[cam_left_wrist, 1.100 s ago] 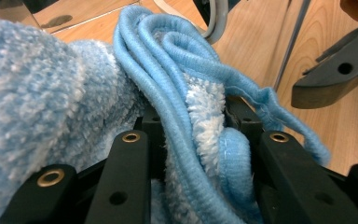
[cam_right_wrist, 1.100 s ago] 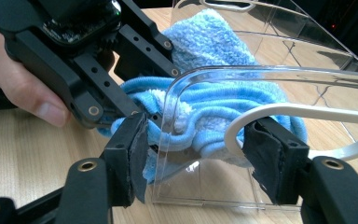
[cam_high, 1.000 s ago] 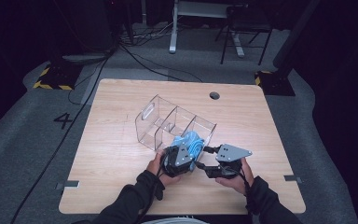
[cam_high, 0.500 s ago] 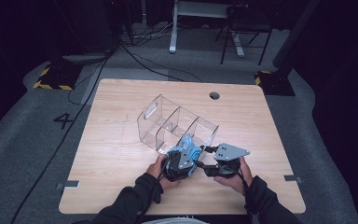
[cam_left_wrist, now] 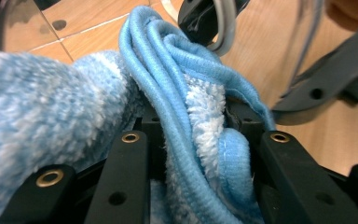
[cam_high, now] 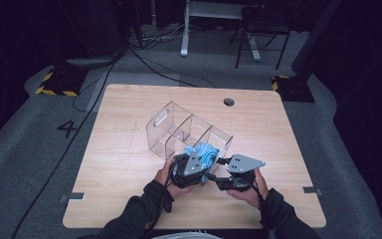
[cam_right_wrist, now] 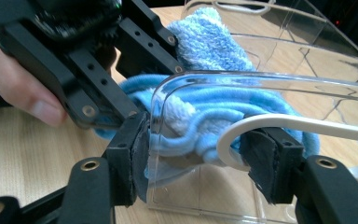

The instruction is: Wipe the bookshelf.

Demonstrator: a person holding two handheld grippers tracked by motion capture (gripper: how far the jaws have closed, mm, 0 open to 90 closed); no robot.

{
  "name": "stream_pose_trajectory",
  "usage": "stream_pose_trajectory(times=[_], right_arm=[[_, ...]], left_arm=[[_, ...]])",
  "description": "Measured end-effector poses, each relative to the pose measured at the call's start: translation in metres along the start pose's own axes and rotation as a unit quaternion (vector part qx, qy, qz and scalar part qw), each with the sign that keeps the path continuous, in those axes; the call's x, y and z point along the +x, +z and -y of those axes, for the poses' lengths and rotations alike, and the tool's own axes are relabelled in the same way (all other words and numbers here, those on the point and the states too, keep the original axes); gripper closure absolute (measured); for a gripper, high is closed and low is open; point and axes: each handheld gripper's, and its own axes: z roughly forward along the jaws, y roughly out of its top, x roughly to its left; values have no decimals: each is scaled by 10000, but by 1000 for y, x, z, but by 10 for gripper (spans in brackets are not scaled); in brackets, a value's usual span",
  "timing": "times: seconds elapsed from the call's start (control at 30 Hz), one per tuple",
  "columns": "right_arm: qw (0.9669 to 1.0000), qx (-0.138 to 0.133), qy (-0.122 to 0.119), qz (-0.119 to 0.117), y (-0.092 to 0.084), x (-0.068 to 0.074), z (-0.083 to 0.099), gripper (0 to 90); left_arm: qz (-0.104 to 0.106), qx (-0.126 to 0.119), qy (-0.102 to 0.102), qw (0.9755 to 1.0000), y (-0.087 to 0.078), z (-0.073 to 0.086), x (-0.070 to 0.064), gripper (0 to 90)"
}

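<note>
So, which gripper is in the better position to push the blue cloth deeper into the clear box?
The left gripper, probably: its jaws are shut on the blue cloth at the clear box. The right gripper straddles the box's wall, seemingly steadying it.

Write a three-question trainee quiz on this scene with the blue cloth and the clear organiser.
1. True or false: the left tool grips the fluffy light-blue cloth.
2. Which end of the clear plastic three-compartment organiser is the cloth at? A) the compartment nearest the person B) the middle one C) the farthest one
3. What do the pads of the right tool stand on either side of?

Key
1. True; in the left gripper view the folded cloth is bunched between its jaws.
2. A, as the high view shows.
3. The rounded end wall of the organiser, with cloth behind it; whether the pads press on it cannot be told.
</note>
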Motion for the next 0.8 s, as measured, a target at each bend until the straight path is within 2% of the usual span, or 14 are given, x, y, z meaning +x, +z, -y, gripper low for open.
stream_pose_trajectory(times=[0.07, 0.17, 0.27, 0.3, 0.37, 0.47, 0.5, 0.53, 0.73, 0.8], right_arm=[[10000, 8, 11, -1, 0, 0, -1, 433], [10000, 0, 6, -23, 0, 0, 0, 440], [10000, -3, -18, -5, 1, 1, -1, 440], [10000, -1, -19, 4, 1, 1, 0, 439], [10000, 16, 7, 64, 1, 1, 0, 434], [9999, 13, 43, 101, 0, -1, 0, 432], [9999, 21, 66, 110, 0, -2, 1, 432], [9999, 37, 72, 152, 1, -3, 1, 434], [9998, 38, 72, 155, 1, -3, 1, 434], [9998, 35, 74, 161, 0, -4, 2, 434]], left_arm=[[-116, 8, 10, 9999, 4, 0, -1, 669], [-138, 60, -29, 9999, 9, 3, -1, 670], [-250, 223, -27, 9994, 16, 6, -5, 670], [-266, 362, 38, 9990, 19, 8, -6, 669], [-308, 434, 49, 9986, 24, 11, -9, 669], [-267, 575, 61, 9980, 28, 13, -10, 670], [-168, 711, -5, 9973, 31, 16, -10, 670], [-43, 673, -123, 9976, 33, 22, -9, 675], [204, 847, -58, 9962, 27, 18, -6, 673], [305, 794, -42, 9964, 23, 18, -4, 672]])
